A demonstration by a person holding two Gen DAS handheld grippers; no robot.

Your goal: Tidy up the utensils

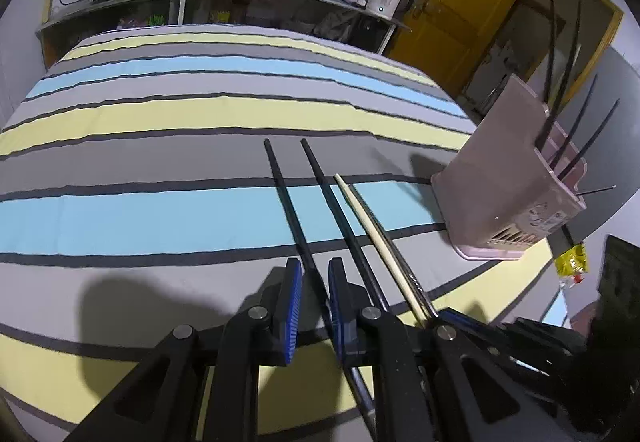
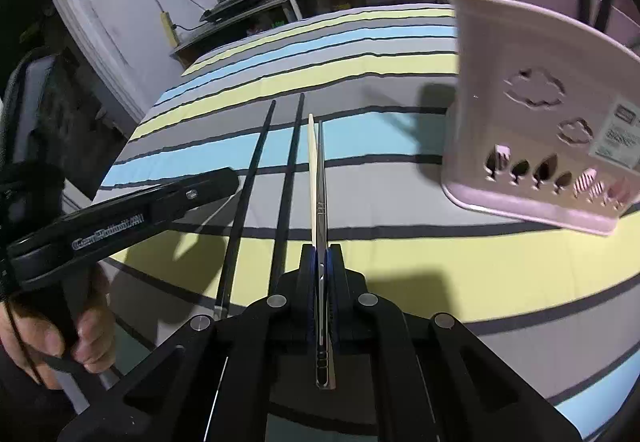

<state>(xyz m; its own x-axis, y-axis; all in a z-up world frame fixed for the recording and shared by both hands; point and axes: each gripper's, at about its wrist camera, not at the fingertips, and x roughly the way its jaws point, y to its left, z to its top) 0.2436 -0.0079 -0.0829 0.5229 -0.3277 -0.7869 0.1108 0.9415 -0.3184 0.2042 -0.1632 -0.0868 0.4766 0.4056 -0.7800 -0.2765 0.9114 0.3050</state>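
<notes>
The right gripper [image 2: 320,262] is clenched on a slim steel chopstick [image 2: 321,177] lying lengthwise along its fingers, the pink plastic utensil holder [image 2: 532,129] ahead to its right, while the left gripper [image 1: 314,282] gapes around a black chopstick [image 1: 286,193].

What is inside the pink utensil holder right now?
Several black chopsticks stand in the pink utensil holder, their upper ends poking above the rim and leaning. The opaque walls hide their lower ends and anything else inside, so the exact count stays unclear.
</notes>
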